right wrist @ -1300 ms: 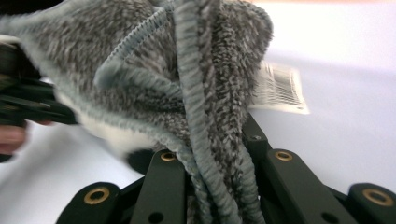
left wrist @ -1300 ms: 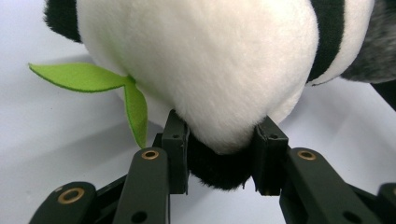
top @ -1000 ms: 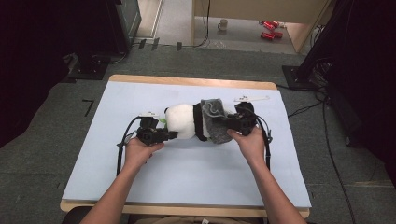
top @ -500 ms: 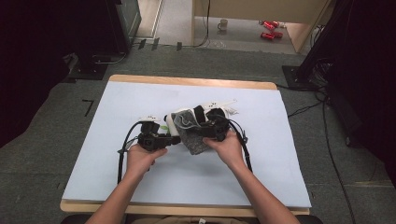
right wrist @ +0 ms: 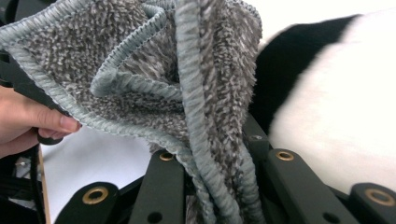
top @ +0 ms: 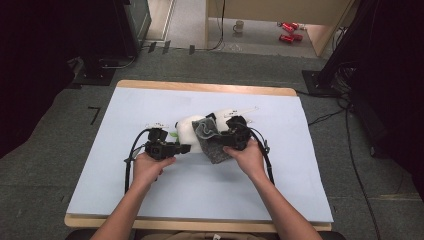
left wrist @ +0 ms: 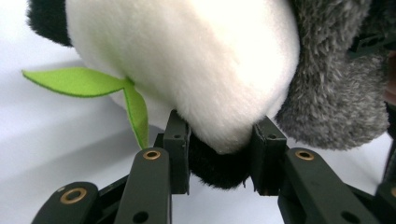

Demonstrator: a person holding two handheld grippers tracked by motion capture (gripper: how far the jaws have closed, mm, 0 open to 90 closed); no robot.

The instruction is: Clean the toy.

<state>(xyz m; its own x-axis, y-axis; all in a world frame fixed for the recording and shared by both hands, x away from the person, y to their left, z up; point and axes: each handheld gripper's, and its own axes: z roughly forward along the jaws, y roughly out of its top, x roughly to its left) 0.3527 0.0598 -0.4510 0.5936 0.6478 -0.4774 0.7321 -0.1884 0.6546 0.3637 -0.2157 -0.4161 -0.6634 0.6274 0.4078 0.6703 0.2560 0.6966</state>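
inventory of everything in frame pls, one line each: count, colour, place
plush panda toy: 1, white and black with a green felt leaf, mid table, a black part pinched by the left gripper
cloth: 1, grey with pale blue-grey edging, bunched against the toy's right side, clamped in the right gripper
table: 1, wooden edge under a pale blue sheet
mug: 1, pale, on the floor beyond the table
red objects: red, floor at back, too small to identify or count
left gripper: 1, black, closed on the toy
right gripper: 1, black, closed on the cloth
hands: 2, left hand, right hand, each holding a gripper
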